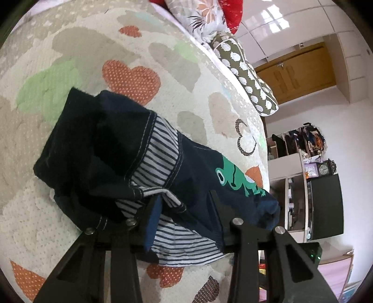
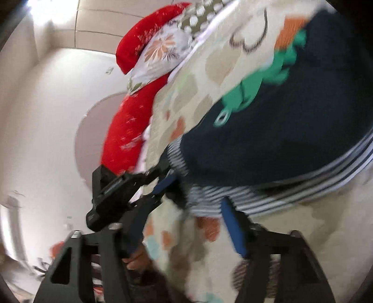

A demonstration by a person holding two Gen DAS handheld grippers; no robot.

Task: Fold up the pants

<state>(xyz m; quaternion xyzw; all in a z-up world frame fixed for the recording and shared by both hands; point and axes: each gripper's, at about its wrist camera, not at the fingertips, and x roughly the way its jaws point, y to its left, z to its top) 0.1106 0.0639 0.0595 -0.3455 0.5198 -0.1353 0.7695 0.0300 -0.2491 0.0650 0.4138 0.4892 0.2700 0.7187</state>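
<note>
Both grippers are sitting at the pants [image 1: 130, 163], which are lying bunched on the heart-print bedspread [image 1: 139, 46]. I'm seeing my left gripper [image 1: 184, 202] spread wide with the striped waistband and navy cloth draped between its fingers, not pinched. My right gripper [image 2: 186, 202] is also standing open, blue-padded fingers [image 2: 233, 228] just under the striped hem; contact I cannot tell, the view is blurring. I'm seeing the left gripper's body there too, left of the pants. Green frog print [image 1: 235, 179] is showing on the navy leg. Pillows [image 1: 209, 16] are piling beyond the pants at the bed's far edge.
</note>
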